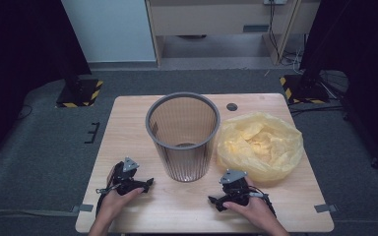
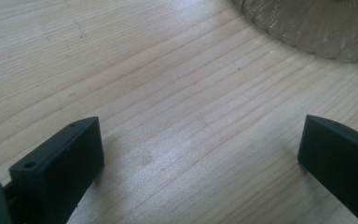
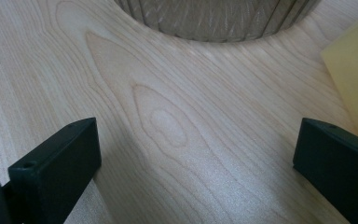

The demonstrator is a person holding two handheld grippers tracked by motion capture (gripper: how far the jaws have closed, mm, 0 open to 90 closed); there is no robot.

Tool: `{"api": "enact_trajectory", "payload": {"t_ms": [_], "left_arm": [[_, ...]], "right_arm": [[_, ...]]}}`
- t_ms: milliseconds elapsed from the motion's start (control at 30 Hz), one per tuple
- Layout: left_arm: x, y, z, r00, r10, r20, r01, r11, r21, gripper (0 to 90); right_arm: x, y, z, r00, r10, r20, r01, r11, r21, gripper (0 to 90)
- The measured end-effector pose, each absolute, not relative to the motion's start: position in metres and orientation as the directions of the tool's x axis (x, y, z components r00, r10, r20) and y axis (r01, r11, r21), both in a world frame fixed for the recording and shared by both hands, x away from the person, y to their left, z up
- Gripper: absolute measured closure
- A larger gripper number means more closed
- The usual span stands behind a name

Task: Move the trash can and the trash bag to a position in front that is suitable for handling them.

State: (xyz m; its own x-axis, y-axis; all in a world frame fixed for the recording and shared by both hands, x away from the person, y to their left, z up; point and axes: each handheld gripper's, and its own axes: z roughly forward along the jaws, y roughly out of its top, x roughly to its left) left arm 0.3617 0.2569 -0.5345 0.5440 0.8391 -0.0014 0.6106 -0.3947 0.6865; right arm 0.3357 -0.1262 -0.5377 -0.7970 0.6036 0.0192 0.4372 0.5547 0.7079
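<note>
A grey ribbed wastebasket (image 1: 183, 135) stands upright in the middle of the wooden table (image 1: 128, 128). To its right lies a crumpled yellow plastic bag (image 1: 260, 145). My left gripper (image 1: 147, 184) rests on the table near the front, left of the basket, open with bare wood between its jaws (image 2: 200, 154). My right gripper (image 1: 214, 201) rests near the front edge below the bag, open and empty (image 3: 196, 149). The basket's base (image 2: 317, 28) shows at the top of the left gripper view. In the right gripper view the basket's base (image 3: 214, 18) sits at the top and the bag's edge (image 3: 354, 79) at right.
A round cable hole (image 1: 232, 106) sits at the table's back right. Black stands with yellow-striped bases (image 1: 78, 93) stand on the grey floor behind the table. A wooden desk (image 1: 226, 24) is at the back wall.
</note>
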Motion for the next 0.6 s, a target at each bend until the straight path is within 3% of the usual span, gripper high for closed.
{"api": "enact_trajectory", "payload": {"t_ms": [133, 167, 600], "left_arm": [[0.364, 0.256, -0.532, 0.547, 0.837, -0.002, 0.622, -0.404, 0.671, 0.0], [0.364, 0.257, -0.531, 0.549, 0.836, 0.000, 0.620, -0.406, 0.671, 3.5], [0.358, 0.242, -0.500, 0.584, 0.807, -0.084, 0.524, -0.295, 0.799, 2.6]], "right_arm": [[0.336, -0.126, -0.538, -0.797, 0.604, 0.019, 0.437, 0.555, 0.708, 0.8], [0.336, -0.126, -0.538, -0.796, 0.605, 0.020, 0.440, 0.555, 0.706, 0.8], [0.336, -0.129, -0.538, -0.768, 0.640, 0.018, 0.464, 0.537, 0.705, 0.6]]}}
